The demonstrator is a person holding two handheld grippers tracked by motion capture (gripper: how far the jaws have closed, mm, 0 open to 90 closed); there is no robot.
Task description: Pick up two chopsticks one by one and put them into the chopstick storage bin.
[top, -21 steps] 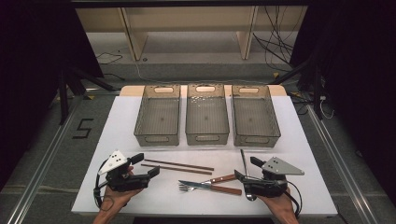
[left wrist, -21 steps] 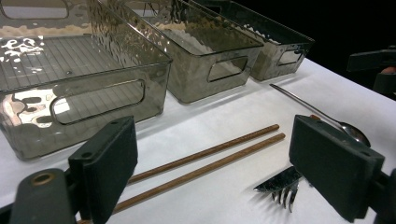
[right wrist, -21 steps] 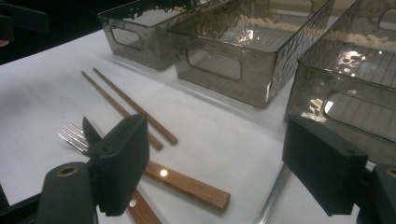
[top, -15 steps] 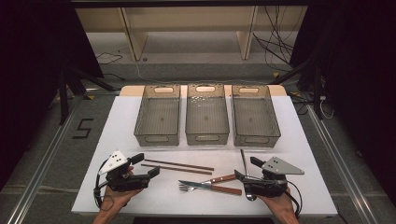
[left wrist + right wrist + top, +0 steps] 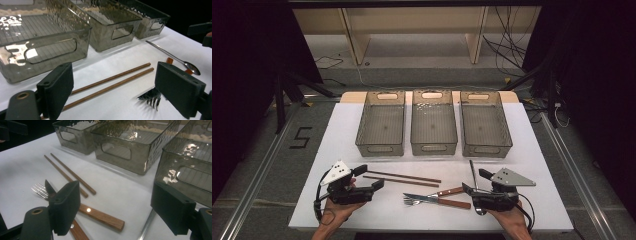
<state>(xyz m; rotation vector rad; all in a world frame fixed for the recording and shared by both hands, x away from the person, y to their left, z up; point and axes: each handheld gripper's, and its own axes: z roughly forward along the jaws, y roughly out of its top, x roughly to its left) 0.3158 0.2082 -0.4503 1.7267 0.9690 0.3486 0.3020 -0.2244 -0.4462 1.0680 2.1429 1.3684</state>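
So the white table (image 5: 362, 125) has three clear smoky bins lined up across its far half: the left bin (image 5: 381, 130), the middle bin (image 5: 434, 127) and the right bin (image 5: 485, 129), all side by side, nothing visible inside them. Using the middle bin as the anchor: the left gripper (image 5: 371, 179) sits on the near side of it and off to the left, held in a hand (image 5: 334, 212), jaws spread wide with nothing between them. Just near of the middle bin lie two brown chopsticks (image 5: 404, 177), parallel and almost touching. Nearer still are a fork (image 5: 414, 201) and a knife (image 5: 447, 190), both with wooden handles, crossing each other. Near-right of the middle bin a spoon (image 5: 472, 172) lies pointing away, and the right gripper (image 5: 473, 181) sits over it, jaws also wide open, holding nothing.
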